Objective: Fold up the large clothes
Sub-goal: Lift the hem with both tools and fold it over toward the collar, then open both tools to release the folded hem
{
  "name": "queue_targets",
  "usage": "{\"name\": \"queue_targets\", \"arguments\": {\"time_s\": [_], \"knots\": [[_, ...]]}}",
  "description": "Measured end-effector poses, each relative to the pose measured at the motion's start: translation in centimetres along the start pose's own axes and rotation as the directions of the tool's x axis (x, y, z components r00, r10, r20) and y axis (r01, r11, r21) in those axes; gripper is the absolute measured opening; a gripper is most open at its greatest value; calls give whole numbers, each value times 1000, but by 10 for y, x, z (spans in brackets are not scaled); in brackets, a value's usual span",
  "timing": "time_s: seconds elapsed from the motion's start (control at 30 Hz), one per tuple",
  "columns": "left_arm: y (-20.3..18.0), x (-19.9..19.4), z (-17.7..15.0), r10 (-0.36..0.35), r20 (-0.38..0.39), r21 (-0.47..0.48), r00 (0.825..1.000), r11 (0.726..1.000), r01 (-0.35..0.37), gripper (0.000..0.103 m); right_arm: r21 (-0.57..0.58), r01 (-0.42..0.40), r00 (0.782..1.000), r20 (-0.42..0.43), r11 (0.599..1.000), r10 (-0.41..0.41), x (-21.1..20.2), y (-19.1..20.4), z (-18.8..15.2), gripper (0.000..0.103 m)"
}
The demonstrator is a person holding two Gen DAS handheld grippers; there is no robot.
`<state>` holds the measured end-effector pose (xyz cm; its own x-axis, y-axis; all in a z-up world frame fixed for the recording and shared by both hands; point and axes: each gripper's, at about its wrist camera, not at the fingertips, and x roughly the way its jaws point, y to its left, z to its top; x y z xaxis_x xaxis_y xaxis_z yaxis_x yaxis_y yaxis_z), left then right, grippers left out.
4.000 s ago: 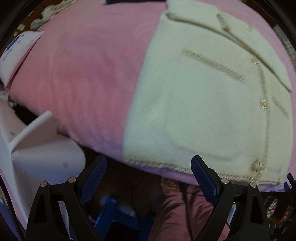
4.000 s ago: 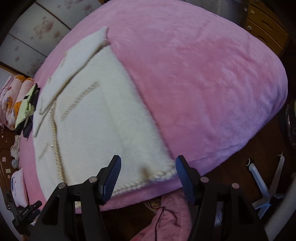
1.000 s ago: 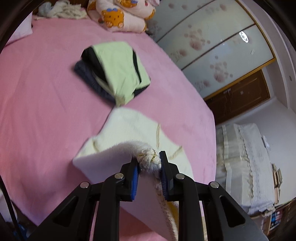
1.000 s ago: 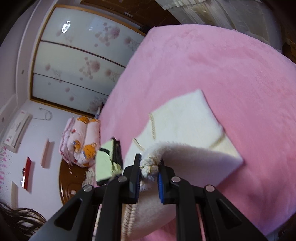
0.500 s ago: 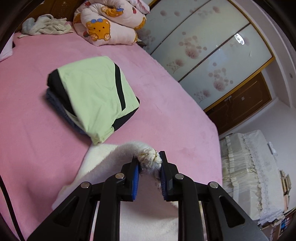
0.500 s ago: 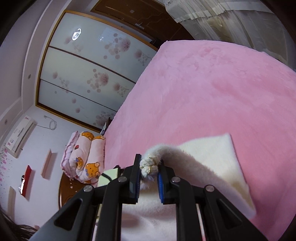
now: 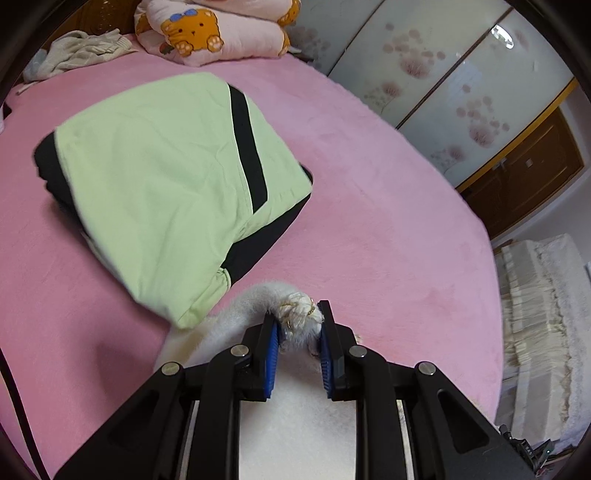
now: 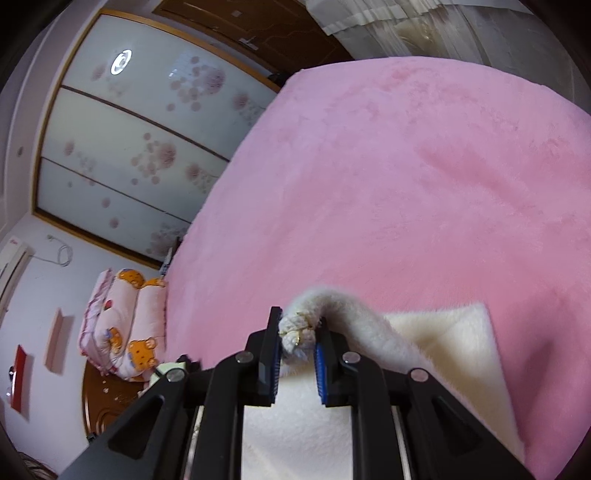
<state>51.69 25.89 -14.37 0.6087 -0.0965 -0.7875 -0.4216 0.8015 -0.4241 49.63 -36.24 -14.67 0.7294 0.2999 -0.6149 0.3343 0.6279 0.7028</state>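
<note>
a: so why do we pinch both braided hem corners of the fluffy cream cardigan (image 7: 295,317) in left tongs (image 7: 298,325) and right tongs (image 8: 298,334)?
b: to keep the fold square over the pink bed (image 8: 406,184), beside the folded green-and-black jacket (image 7: 166,177).

No words, brand names or numbers can be read in either view. On the air conditioner (image 8: 11,258), high on the far left wall in the right wrist view, there is a small red mark, too small to make out. The bear-print quilt (image 7: 218,29) carries pictures only, no lettering.
</note>
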Motion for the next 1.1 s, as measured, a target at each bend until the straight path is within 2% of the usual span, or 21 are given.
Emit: {"name": "queue_targets", "arguments": {"time_s": [0.13, 0.23, 0.47, 0.53, 0.57, 0.6, 0.67, 0.73, 0.87, 0.97, 1.03, 1.1], "knots": [[-2, 29, 3, 58, -50, 27, 997, 998, -57, 18, 25, 61, 998, -21, 998, -61, 25, -14, 3, 14], [-4, 41, 0, 81, -67, 46, 994, 996, -78, 21, 66, 74, 996, -45, 995, -71, 37, -24, 3, 15], [-16, 58, -4, 156, -128, 123, 980, 982, -140, 29, 23, 167, 981, -103, 986, -164, 55, -22, 3, 19], [-20, 57, -5, 187, -131, 139, 973, 976, -169, 45, -8, 200, 974, -109, 980, -200, 54, -14, 3, 21], [-23, 53, -6, 219, -105, 155, 970, 967, -202, 63, -23, 215, 970, -107, 976, -217, 55, -8, 2, 22], [-27, 48, -6, 237, -69, 173, 969, 959, -223, 72, -53, 237, 965, -99, 970, -241, 54, -2, 2, 23], [-32, 42, -5, 258, -22, 206, 966, 947, -248, 73, -108, 273, 957, -75, 956, -282, 51, 10, 1, 29], [-38, 35, -8, 280, -12, 247, 960, 931, -268, 73, -166, 303, 949, -40, 939, -313, 45, 23, 1, 29], [-50, 31, -26, 260, -46, 331, 964, 915, -231, 73, -219, 265, 959, -42, 939, -281, 33, 41, -11, 29], [-54, 23, -54, 178, -123, 348, 976, 929, -125, 73, -263, 204, 969, -83, 943, -233, 26, 50, -37, 29], [-56, 24, -72, 128, -183, 343, 975, 937, -58, 72, -273, 168, 974, -103, 947, -202, 20, 51, -58, 29], [-59, 23, -94, 117, -224, 354, 968, 935, -31, 70, -284, 125, 978, -126, 951, -166, 18, 53, -79, 29]]}}
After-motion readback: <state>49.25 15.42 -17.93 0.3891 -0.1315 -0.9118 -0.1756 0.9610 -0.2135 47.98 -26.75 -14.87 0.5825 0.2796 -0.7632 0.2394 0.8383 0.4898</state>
